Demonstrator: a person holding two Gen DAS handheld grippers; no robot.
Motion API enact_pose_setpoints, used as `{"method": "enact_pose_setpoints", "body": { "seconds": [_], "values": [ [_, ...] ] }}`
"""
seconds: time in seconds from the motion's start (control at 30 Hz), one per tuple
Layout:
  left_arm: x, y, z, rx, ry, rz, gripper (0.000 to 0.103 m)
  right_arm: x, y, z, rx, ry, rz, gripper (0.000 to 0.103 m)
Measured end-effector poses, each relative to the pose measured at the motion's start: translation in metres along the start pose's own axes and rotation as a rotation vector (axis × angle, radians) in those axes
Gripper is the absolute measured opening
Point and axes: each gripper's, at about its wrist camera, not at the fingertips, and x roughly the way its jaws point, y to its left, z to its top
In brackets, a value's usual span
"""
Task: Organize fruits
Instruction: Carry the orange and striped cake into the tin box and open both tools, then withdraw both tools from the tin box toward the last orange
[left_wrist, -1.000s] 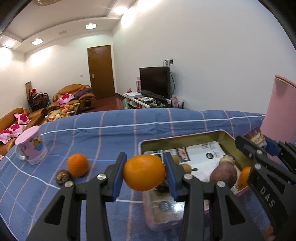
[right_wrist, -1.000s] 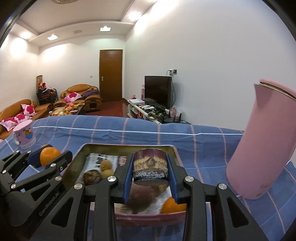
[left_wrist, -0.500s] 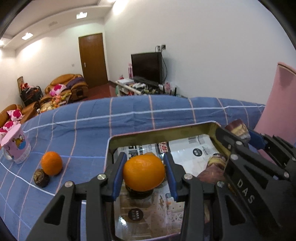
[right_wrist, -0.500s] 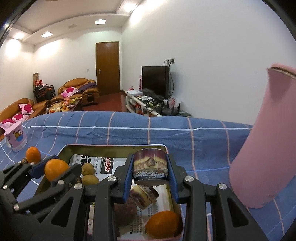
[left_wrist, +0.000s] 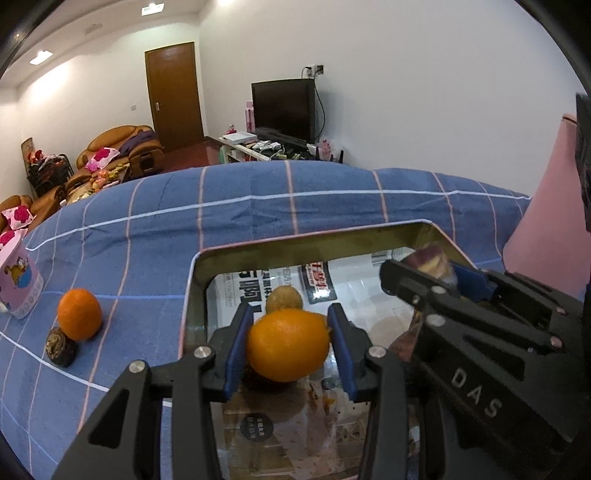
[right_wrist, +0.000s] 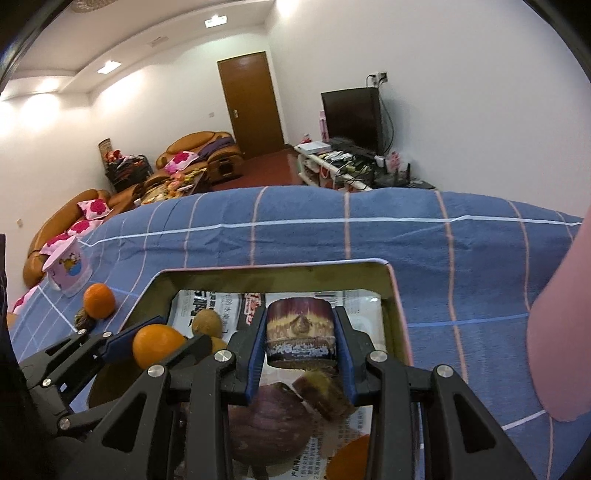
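Observation:
My left gripper (left_wrist: 290, 345) is shut on an orange (left_wrist: 288, 345), held over the left part of the metal tray (left_wrist: 306, 243). In the right wrist view that orange (right_wrist: 157, 345) sits at lower left. My right gripper (right_wrist: 301, 341) is shut on a cut, purple-and-yellow fruit chunk (right_wrist: 301, 338), over the tray's (right_wrist: 393, 295) right half. The same chunk (left_wrist: 430, 258) peeks out past the right gripper's fingers (left_wrist: 472, 284) in the left wrist view. Inside the tray lie a brown kiwi (left_wrist: 284, 299), a purple sweet potato (right_wrist: 266, 424), another cut chunk (right_wrist: 325, 393) and an orange (right_wrist: 349, 458).
A loose orange (left_wrist: 79, 314) and a dark brown fruit (left_wrist: 61, 347) rest on the blue checked cloth (left_wrist: 258, 206) left of the tray. A pink cartoon cup (left_wrist: 18, 284) stands at far left. A tall pink jug (right_wrist: 561, 332) stands right of the tray.
Both grippers have advanced over the tray and tipped downward, still carrying their fruit. The left one shifted from the tray's left edge to above its inside.

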Motion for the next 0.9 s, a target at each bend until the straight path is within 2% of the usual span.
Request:
{"method": "enact_pose_setpoints", "body": {
  "seconds": [0.03,0.1,0.13,0.17,0.23,0.3,0.37,0.53,0.67,0.9],
  "values": [
    [-0.001,0.0,0.0,0.0,-0.004,0.003,0.046,-0.001,0.0,0.0,-0.001,-0.005,0.008,0.041],
    [-0.004,-0.001,-0.001,0.002,-0.015,0.012,0.063,-0.005,0.001,-0.001,-0.003,-0.018,0.017,0.055],
    [-0.005,-0.002,-0.001,0.002,-0.021,0.022,0.068,-0.006,0.002,-0.001,-0.004,-0.026,0.016,0.065],
    [-0.006,-0.002,-0.001,0.002,-0.024,0.03,0.074,-0.009,0.002,-0.002,-0.003,-0.039,0.014,0.071],
    [-0.008,-0.003,0.0,0.005,-0.036,0.035,0.08,-0.013,0.002,-0.002,0.005,-0.061,0.009,0.071],
    [-0.01,-0.003,-0.001,0.008,-0.052,0.037,0.095,-0.019,-0.001,-0.003,0.025,-0.09,-0.002,0.071],
    [-0.017,-0.002,-0.002,0.009,-0.084,0.045,0.102,-0.025,-0.005,-0.004,0.046,-0.12,-0.012,0.071],
    [-0.031,-0.002,-0.002,0.013,-0.161,0.044,0.103,-0.04,-0.01,-0.004,0.081,-0.185,-0.079,0.071],
    [-0.041,0.001,-0.003,0.008,-0.234,0.089,0.103,-0.051,-0.015,-0.006,0.111,-0.239,-0.141,0.071],
    [-0.048,0.005,-0.005,0.003,-0.295,0.157,0.103,-0.065,-0.003,-0.009,0.047,-0.356,-0.267,0.072]
  ]
}}
